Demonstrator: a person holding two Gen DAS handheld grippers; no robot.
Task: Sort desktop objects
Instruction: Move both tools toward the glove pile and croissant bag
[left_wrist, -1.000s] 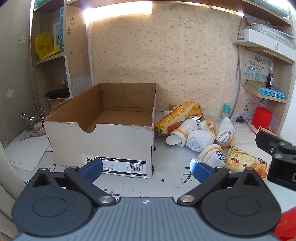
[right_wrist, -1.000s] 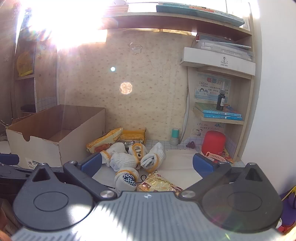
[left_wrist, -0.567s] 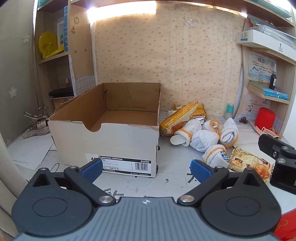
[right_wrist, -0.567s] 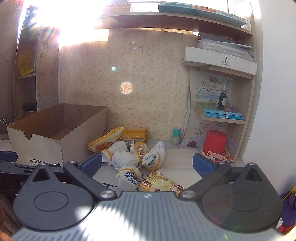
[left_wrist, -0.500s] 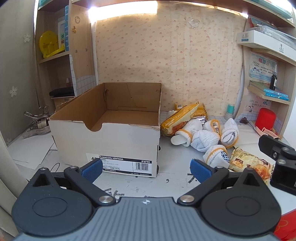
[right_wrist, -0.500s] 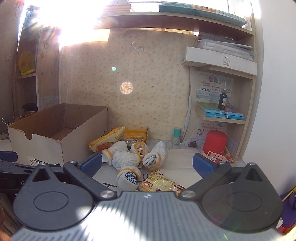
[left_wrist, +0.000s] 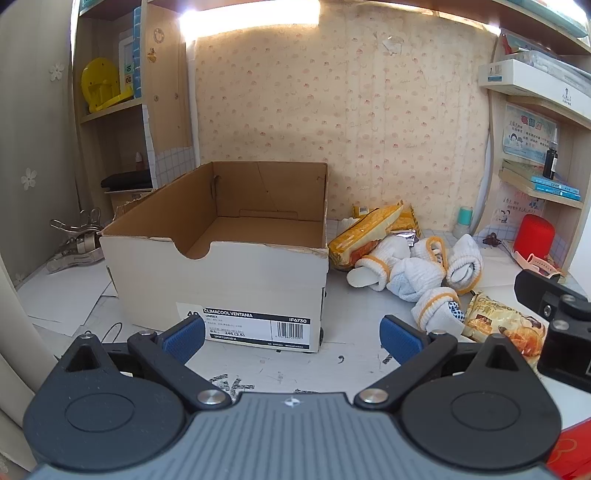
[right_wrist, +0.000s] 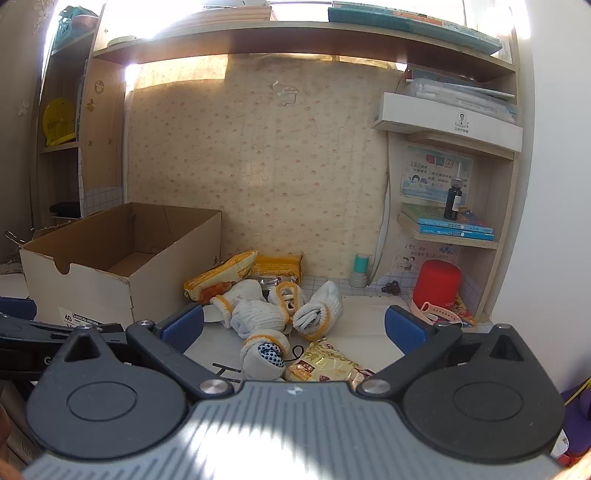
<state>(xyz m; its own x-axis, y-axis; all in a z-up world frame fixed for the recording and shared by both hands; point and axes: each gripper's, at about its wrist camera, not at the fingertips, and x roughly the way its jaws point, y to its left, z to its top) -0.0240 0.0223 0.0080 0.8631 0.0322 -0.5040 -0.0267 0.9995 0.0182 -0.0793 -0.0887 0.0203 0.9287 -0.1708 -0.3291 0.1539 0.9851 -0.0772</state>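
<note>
Right wrist view shows the right gripper (right_wrist: 293, 326) spread wide and empty, the rolled socks (right_wrist: 275, 308) heaped at centre frame beside the shoebox (right_wrist: 92, 291). They look soft and light; pinch a bundle's middle. Left gripper (left_wrist: 291, 334) gapes too.

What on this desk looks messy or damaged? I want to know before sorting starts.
Rolled white socks and snack packets lie jumbled together right of the shoebox, one yellow packet leaning on the pile. The shoebox has no lid, and its front rim is frayed. Black marks stain the desk.
</note>
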